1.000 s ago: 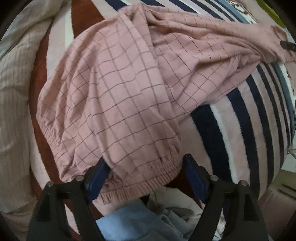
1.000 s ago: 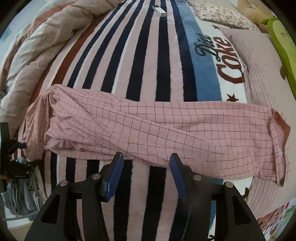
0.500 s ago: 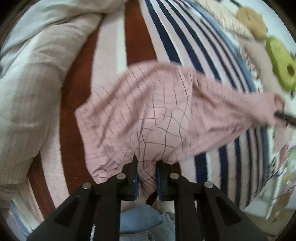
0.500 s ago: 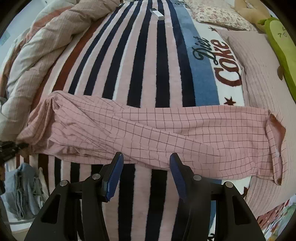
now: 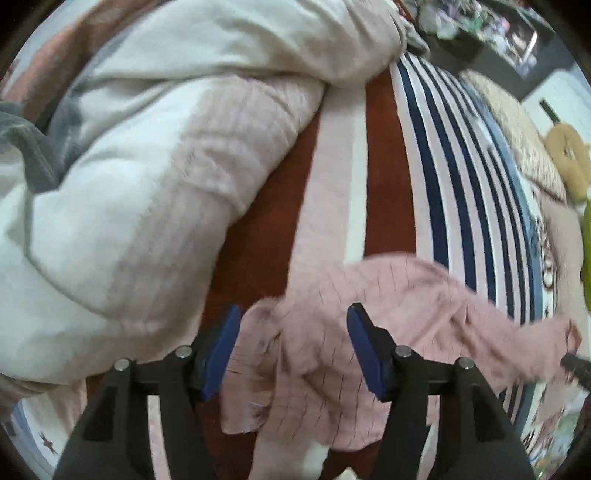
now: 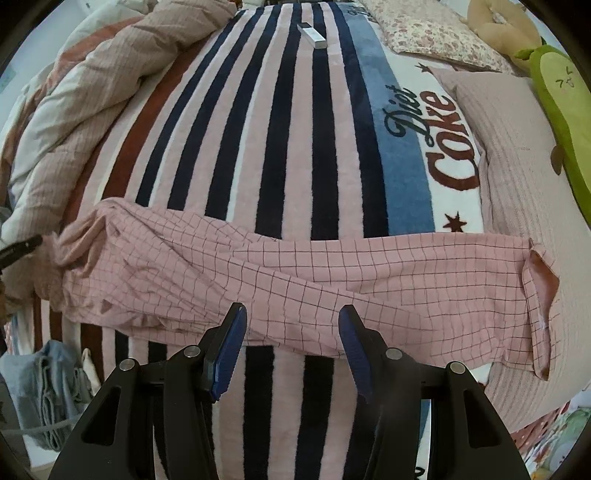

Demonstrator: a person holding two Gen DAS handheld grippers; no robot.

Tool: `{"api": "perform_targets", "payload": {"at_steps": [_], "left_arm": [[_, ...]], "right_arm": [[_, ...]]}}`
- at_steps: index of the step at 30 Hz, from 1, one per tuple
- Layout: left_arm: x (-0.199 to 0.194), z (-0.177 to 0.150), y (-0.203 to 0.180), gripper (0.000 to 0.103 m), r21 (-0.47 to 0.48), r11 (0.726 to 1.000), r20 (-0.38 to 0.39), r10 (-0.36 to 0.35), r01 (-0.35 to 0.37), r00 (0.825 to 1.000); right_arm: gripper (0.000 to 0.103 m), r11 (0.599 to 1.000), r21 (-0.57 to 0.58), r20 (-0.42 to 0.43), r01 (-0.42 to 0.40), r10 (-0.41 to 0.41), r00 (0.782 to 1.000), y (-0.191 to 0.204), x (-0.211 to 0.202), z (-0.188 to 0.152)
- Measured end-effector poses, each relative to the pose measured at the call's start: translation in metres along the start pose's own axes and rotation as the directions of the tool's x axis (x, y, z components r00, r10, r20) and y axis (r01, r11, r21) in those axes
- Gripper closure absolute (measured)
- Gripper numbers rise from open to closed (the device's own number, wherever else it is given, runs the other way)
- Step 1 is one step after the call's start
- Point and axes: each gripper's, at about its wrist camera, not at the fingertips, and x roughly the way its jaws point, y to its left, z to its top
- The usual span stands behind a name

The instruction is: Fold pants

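Fingers of the left gripper (image 5: 293,350) stand spread apart with nothing between them, hovering over the bunched waist end of the pants (image 6: 295,280); the fingers of the right gripper (image 6: 291,347) are likewise parted and empty, poised just over the near edge of the legs at mid-length.

The pants — pink with a thin dark grid — lie stretched across the bed (image 6: 258,129) from its left edge to its right, one leg laid roughly over the other, the waist rumpled at the left and the cuffs (image 6: 539,295) turned back at the right. The cloth looks thin, light and limp; it will likely sag and crease wherever it is lifted, so a pinch on the thicker elastic waistband or on a hemmed cuff should hold better than one on a single loose layer.

Underneath is a plush striped blanket, soft and probably a little clingy, which may drag the fabric when slid. A rumpled duvet (image 6: 92,92) crowds the left edge, pillows (image 6: 517,147) and plush toys sit at the right, and a small pale box (image 6: 312,35) lies at the far edge. Folded denim (image 6: 48,398) rests beyond the near left corner.
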Motion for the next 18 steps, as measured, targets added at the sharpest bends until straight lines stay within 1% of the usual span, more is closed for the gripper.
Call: {"api": "perform_targets", "payload": {"at_steps": [1,3,4,6,7,8,9,11,13,14,15,17,18], "left_arm": [[-0.001,0.001,0.000,0.047,-0.002,1.000,-0.001,-0.028,0.028,1.000],[0.000,0.001,-0.010,0.047,0.030,0.990,-0.041,-0.134,0.136,0.990],[0.003,0.000,-0.016,0.047,0.058,0.982,-0.077,-0.176,0.181,0.981],[0.007,-0.008,-0.034,0.047,0.115,0.957,-0.149,-0.247,0.265,0.957],[0.011,-0.015,-0.043,0.048,0.130,0.945,-0.186,-0.274,0.300,0.944],[0.016,-0.021,-0.051,0.051,0.130,0.936,-0.219,-0.293,0.326,0.931],[0.022,-0.028,-0.056,0.054,0.123,0.935,-0.249,-0.295,0.332,0.922],[0.037,-0.038,-0.062,0.072,0.122,0.941,-0.299,-0.270,0.317,0.915],[0.051,-0.047,-0.066,0.073,0.133,0.947,-0.319,-0.239,0.293,0.917],[0.058,-0.048,-0.066,0.073,0.137,0.951,-0.318,-0.222,0.276,0.922],[0.063,-0.047,-0.066,0.073,0.144,0.959,-0.312,-0.191,0.246,0.930],[0.070,-0.044,-0.064,0.073,0.170,0.968,-0.276,-0.133,0.184,0.952],[0.073,-0.039,-0.061,0.073,0.170,0.970,-0.261,-0.123,0.171,0.958]], "right_arm": [[0.056,1.000,0.001,-0.003,0.000,0.000,1.000,0.000,0.001,0.001],[0.056,1.000,0.001,-0.005,-0.001,0.001,1.000,0.002,0.002,0.005],[0.056,1.000,0.002,-0.004,-0.001,0.001,1.000,0.002,0.002,0.006],[0.056,1.000,0.001,-0.002,-0.005,0.005,1.000,0.004,0.001,0.011],[0.056,1.000,-0.001,-0.002,-0.007,0.007,1.000,0.006,0.001,0.014],[0.056,1.000,-0.003,-0.002,-0.008,0.008,1.000,0.007,0.001,0.016],[0.056,1.000,-0.006,-0.001,-0.010,0.010,1.000,0.008,0.001,0.018],[0.056,1.000,-0.010,-0.002,-0.013,0.013,1.000,0.010,0.003,0.021],[0.056,1.000,-0.013,-0.006,-0.019,0.019,1.000,0.012,0.007,0.023],[0.056,1.000,-0.016,-0.009,-0.021,0.021,1.000,0.013,0.009,0.023],[0.056,1.000,-0.020,-0.013,-0.022,0.022,1.000,0.014,0.012,0.022],[0.056,1.000,-0.021,-0.023,-0.023,0.023,0.999,0.014,0.019,0.019],[0.056,1.000,-0.019,-0.027,-0.023,0.023,0.999,0.014,0.022,0.018]]}}
